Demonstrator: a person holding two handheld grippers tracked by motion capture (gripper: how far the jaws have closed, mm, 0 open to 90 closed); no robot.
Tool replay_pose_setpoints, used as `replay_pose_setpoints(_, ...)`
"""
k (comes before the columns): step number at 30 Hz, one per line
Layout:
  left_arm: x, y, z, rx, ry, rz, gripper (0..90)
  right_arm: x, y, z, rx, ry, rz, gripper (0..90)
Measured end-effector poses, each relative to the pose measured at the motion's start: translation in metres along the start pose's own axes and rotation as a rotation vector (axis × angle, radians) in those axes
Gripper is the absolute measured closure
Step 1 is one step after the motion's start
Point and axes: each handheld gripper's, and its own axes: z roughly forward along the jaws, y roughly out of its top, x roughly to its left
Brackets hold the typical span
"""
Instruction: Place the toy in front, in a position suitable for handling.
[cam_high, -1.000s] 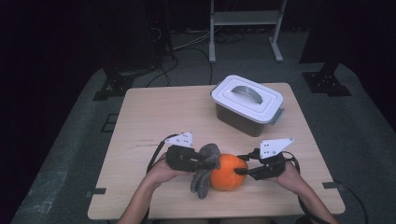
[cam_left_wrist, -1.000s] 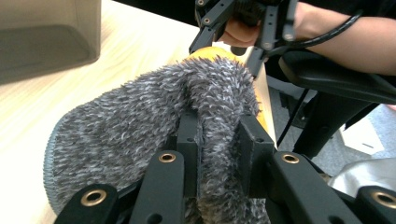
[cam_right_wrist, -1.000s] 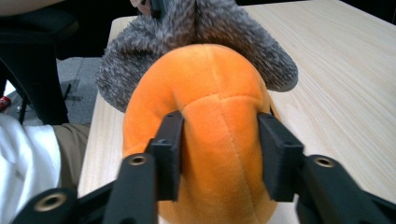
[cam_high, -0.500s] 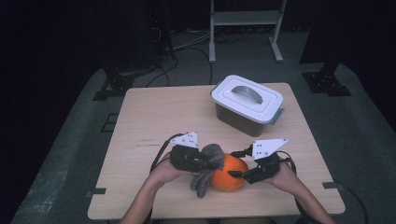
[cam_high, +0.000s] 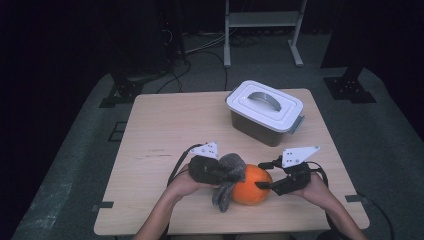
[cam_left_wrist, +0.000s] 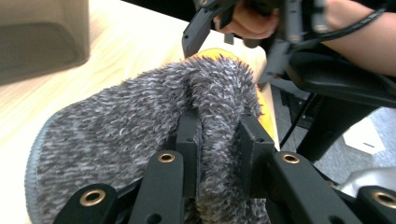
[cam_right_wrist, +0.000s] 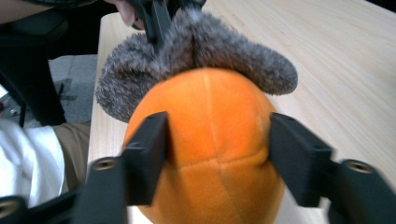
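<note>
An orange plush ball (cam_high: 250, 186) sits on the wooden table (cam_high: 170, 125) near its front edge. A grey fuzzy cloth (cam_high: 231, 170) is draped over the ball's left side. My left gripper (cam_high: 220, 175) is shut on a fold of that cloth (cam_left_wrist: 116, 121), pinched between its two black jaws (cam_left_wrist: 218, 135). From the right, my right gripper (cam_high: 265, 182) reaches the ball (cam_right_wrist: 210, 107), one jaw on either side of it. Its jaws (cam_right_wrist: 217, 135) have just been opening with the ball between them, and they no longer squeeze it.
A grey bin with a white handled lid (cam_high: 264, 112) stands at the table's back right, just beyond the right gripper. Bare tabletop spreads to the left and back. A chair base and floor lie off the near edge (cam_left_wrist: 336, 126).
The right gripper's jaws have spread apart around the orange ball. Both hands have stayed about where they were, the left still pinching the grey cloth.
</note>
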Motion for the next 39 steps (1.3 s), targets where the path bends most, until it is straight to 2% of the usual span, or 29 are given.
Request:
replay_pose_setpoints(5, -0.002, 0.005, 0.006, 0.005, -0.001, 0.004, 73.0, 0.007, 0.009, 0.004, 0.041, 0.0, 0.001, 22.1)
replay_pose_setpoints(7, -0.002, 0.006, 0.007, 0.004, -0.004, 0.004, 72.9, 0.009, 0.009, 0.009, 0.062, -0.016, 0.002, 21.0)
replay_pose_setpoints(9, -0.002, 0.005, 0.007, 0.007, -0.001, 0.007, 72.9, 0.009, 0.007, 0.015, 0.088, -0.041, 0.001, 24.6)
replay_pose_setpoints(11, -0.001, 0.004, 0.004, -0.006, 0.0, 0.007, 72.9, 0.008, 0.004, 0.017, 0.09, -0.041, -0.004, 35.2)
replay_pose_setpoints(13, -0.001, 0.003, -0.001, -0.018, -0.003, 0.002, 72.9, 0.006, -0.001, 0.016, 0.081, -0.042, -0.03, 45.8)
replay_pose_setpoints(15, -0.001, 0.003, -0.004, -0.022, -0.002, 0.001, 72.9, 0.006, -0.003, 0.016, 0.06, -0.029, -0.038, 53.2)
replay_pose_setpoints(17, -0.001, 0.003, -0.006, -0.021, 0.001, 0.005, 72.9, 0.006, -0.003, 0.016, 0.051, -0.028, -0.043, 55.3)
replay_pose_setpoints(18, -0.002, 0.004, -0.012, -0.027, 0.004, 0.01, 72.9, 0.006, 0.001, 0.016, 0.017, -0.009, -0.056, 58.1)
replay_pose_setpoints(23, -0.005, 0.011, -0.034, -0.059, 0.039, 0.035, 72.7, 0.001, 0.014, 0.024, -0.037, 0.035, -0.074, 59.2)
replay_pose_setpoints(25, -0.005, 0.011, -0.044, -0.083, 0.051, 0.03, 72.7, -0.001, 0.019, 0.031, -0.062, 0.063, -0.075, 59.1)
replay_pose_setpoints(26, -0.005, 0.011, -0.044, -0.083, 0.051, 0.03, 72.8, -0.002, 0.022, 0.037, -0.074, 0.092, -0.075, 59.1)
replay_pose_setpoints(27, -0.005, 0.011, -0.047, -0.087, 0.053, 0.028, 72.8, -0.002, 0.022, 0.037, -0.074, 0.092, -0.075, 59.1)
replay_pose_setpoints(28, -0.005, 0.008, -0.051, -0.078, 0.055, 0.025, 72.8, -0.003, 0.026, 0.048, -0.072, 0.119, -0.091, 58.5)
replay_pose_setpoints(31, -0.002, -0.002, -0.046, -0.048, 0.053, 0.009, 72.8, -0.002, 0.026, 0.056, -0.052, 0.126, -0.11, 57.1)
replay_pose_setpoints(34, 0.002, -0.01, -0.043, -0.046, 0.043, -0.009, 72.8, -0.005, 0.022, 0.054, -0.033, 0.13, -0.122, 56.4)
replay_pose_setpoints(39, 0.007, -0.018, -0.037, -0.035, 0.043, -0.031, 72.6, -0.011, 0.006, 0.04, -0.022, 0.133, -0.103, 55.4)
